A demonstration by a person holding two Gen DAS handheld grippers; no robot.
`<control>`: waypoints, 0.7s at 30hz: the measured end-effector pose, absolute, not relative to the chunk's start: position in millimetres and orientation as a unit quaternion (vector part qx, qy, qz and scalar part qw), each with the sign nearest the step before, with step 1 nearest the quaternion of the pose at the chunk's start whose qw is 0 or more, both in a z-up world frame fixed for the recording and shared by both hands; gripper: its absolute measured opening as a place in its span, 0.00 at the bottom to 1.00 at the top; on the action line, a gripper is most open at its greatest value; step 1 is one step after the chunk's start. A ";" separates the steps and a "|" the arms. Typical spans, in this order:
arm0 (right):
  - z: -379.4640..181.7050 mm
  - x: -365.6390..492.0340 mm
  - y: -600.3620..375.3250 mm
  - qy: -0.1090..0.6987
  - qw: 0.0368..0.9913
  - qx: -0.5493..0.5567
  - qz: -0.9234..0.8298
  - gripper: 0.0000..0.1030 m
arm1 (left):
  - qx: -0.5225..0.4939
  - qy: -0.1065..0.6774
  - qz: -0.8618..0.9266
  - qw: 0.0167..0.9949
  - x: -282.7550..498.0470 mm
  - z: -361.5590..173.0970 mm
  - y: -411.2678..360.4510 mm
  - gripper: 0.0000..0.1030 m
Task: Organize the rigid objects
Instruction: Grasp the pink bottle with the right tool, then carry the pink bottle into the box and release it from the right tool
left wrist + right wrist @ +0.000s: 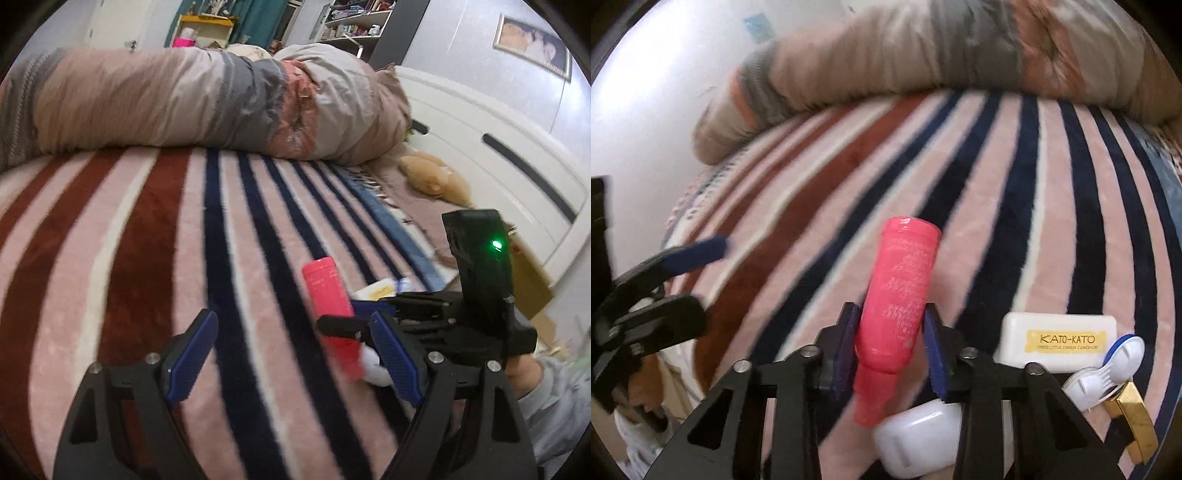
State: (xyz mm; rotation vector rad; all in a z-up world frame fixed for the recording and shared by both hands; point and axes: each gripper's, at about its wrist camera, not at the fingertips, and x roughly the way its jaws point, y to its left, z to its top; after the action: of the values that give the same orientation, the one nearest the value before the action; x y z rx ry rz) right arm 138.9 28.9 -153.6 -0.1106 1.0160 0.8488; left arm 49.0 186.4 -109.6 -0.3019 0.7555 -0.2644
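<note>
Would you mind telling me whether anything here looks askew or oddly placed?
The pink bottle is held upside down and tilted in the right gripper, its narrow neck pointing down toward the white container. Otherwise nothing stands out; the KATO-KATO case lies flat on the striped blanket.

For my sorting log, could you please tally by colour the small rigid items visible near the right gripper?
Pink: 1, the pink plastic bottle held in the right gripper
White: 2, the white rounded plastic container and the white rectangular KATO-KATO case
White and blue: 1, the white-and-blue plastic clip
Gold: 1, the gold rectangular box
Total: 5
</note>
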 end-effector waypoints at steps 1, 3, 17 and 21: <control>-146.1 132.1 28.3 0.461 0.787 -0.053 0.405 0.28 | -0.157 0.365 -0.142 0.907 50.4 -107.6 185.4 0.80; -130.3 117.4 26.6 0.436 0.791 -0.061 0.425 0.28 | -0.176 0.356 -0.167 0.902 51.7 -99.6 181.0 0.80; -18.9 38.2 -36.8 0.294 0.826 -0.059 0.478 0.27 | -0.105 0.280 -0.242 0.923 18.4 11.5 80.2 0.27; 4.8 26.6 -79.1 0.260 0.845 -0.048 0.465 0.27 | -0.068 0.260 -0.257 0.928 11.4 43.6 33.1 0.27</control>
State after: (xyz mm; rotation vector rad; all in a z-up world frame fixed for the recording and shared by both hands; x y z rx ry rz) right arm 26.6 -79.1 4.8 -0.1017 0.5495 0.9824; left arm 11.4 33.1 43.6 -0.1386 0.5332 -0.5263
